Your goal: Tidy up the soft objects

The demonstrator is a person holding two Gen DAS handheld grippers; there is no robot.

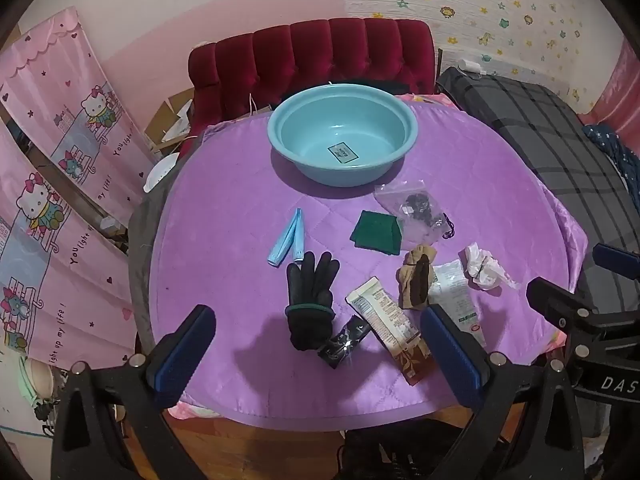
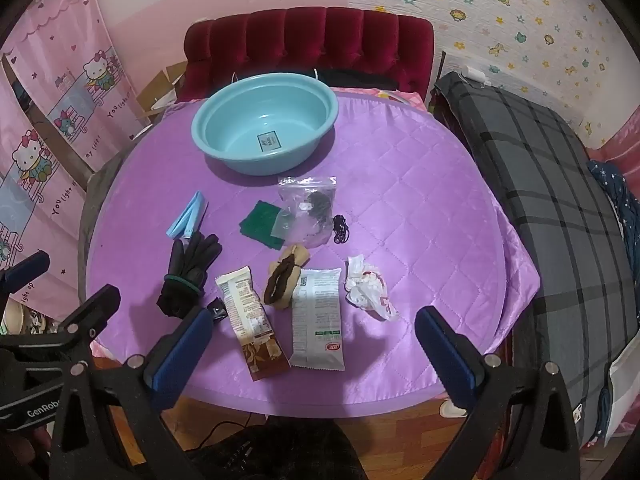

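A light blue basin [image 1: 342, 133] [image 2: 264, 124] stands empty at the far side of the purple quilted table [image 1: 224, 216] [image 2: 420, 216]. In front of it lie a black glove [image 1: 310, 300] [image 2: 188, 276], a green cloth [image 1: 376, 232] [image 2: 260, 224], a tan and brown sock [image 1: 416, 280] [image 2: 286, 280], a crumpled white tissue [image 1: 486, 266] [image 2: 368, 288] and a folded blue mask [image 1: 286, 238] [image 2: 188, 214]. My left gripper [image 1: 318, 360] is open and empty above the near table edge, by the glove. My right gripper [image 2: 314, 354] is open and empty above the snack packets.
A clear bag of dark hair ties [image 1: 416, 208] [image 2: 310, 208], a white packet [image 2: 318, 316], a brown-white packet [image 1: 390, 328] [image 2: 252, 320] and a small black sachet [image 1: 344, 340] lie among the soft items. A red chair [image 1: 312, 56] stands behind; a grey plaid bed [image 2: 560, 200] is right.
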